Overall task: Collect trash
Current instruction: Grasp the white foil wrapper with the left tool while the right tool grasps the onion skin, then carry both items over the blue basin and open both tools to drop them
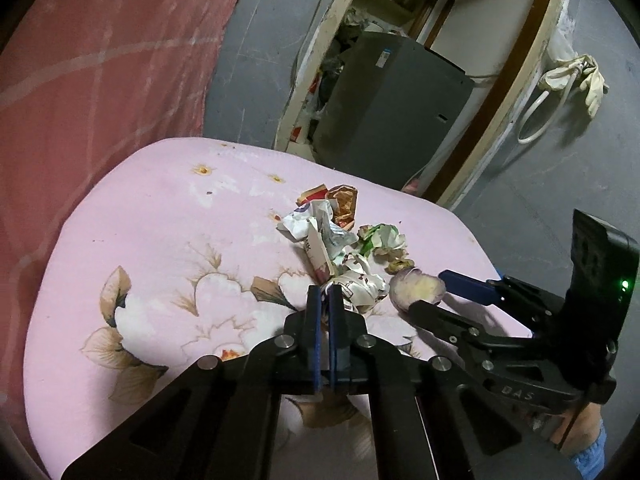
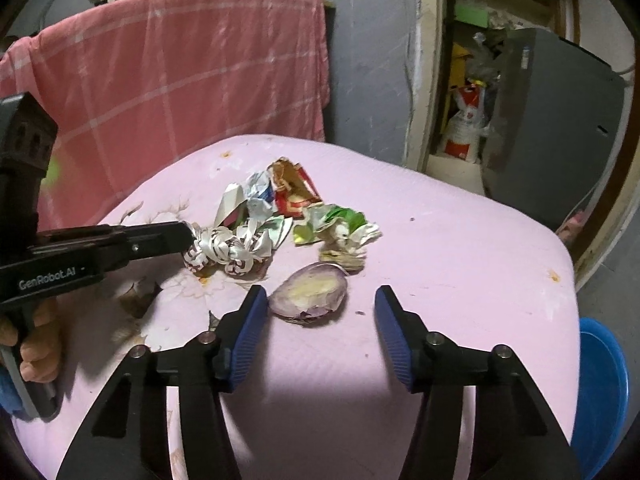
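Observation:
A pile of trash lies on the pink flowered cloth [image 1: 160,220] [image 2: 460,248]. My left gripper [image 1: 327,294] [image 2: 188,234] is shut on a crumpled white patterned wrapper [image 1: 362,282] [image 2: 228,250] at the pile's near edge. A purple onion peel [image 1: 418,286] [image 2: 310,294] lies beside it. My right gripper [image 2: 320,300] [image 1: 430,290] is open, its jaws on either side of the peel, just short of it. Behind lie a white crumpled wrapper [image 1: 316,226] [image 2: 256,196], a red-brown packet [image 1: 340,200] [image 2: 294,188] and a green-white wrapper [image 1: 382,236] [image 2: 340,224].
A red checked cloth [image 1: 100,60] [image 2: 180,72] hangs behind the table. A grey box [image 1: 396,92] [image 2: 552,120] stands in a doorway on the right. A blue tub [image 2: 600,392] sits below the table's right edge. A small dried scrap [image 1: 400,265] [image 2: 346,258] lies by the peel.

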`<state>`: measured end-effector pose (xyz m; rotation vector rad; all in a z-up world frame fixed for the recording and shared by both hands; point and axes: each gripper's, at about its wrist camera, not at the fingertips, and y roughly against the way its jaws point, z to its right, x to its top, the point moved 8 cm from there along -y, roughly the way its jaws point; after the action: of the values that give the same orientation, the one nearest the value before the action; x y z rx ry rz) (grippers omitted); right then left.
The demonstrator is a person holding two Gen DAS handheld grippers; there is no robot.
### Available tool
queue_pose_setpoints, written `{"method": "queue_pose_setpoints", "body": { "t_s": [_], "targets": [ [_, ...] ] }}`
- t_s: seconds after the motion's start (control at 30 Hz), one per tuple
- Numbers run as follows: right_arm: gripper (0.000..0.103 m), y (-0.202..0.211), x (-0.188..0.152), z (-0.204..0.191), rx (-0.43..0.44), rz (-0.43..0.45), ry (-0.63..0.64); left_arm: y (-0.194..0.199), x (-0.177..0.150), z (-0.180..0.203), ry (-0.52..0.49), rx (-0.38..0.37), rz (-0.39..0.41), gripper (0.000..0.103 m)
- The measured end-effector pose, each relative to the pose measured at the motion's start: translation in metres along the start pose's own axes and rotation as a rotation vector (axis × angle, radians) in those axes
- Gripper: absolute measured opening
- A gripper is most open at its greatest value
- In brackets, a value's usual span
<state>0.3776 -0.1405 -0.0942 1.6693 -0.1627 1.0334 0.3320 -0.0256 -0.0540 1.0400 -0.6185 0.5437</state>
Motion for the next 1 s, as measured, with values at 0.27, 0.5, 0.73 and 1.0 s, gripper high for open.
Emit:
{"method": "queue_pose_setpoints", "body": {
  "t_s": [0.27,0.5,0.73,1.0],
  "targets": [
    [0.032,-0.001,-0.002,-0.003,0.008,-0.006,0.006,0.011,0.001,0.011,-0.065,0.027,0.066,0.000],
    [0.032,0.027,0.003,0.006,-0.009,0.138,-0.041,0.026,0.009,0.029,-0.109,0.044,0.149,0.000],
    [0.032,0.093,0.020,0.018,-0.075,0.408,-0.081,0.045,0.028,0.056,-0.137,0.024,0.261,0.000],
    [0.032,0.169,0.030,0.040,-0.185,0.622,-0.092,0.067,0.048,0.112,-0.208,-0.008,0.411,0.000]
  ]
}}
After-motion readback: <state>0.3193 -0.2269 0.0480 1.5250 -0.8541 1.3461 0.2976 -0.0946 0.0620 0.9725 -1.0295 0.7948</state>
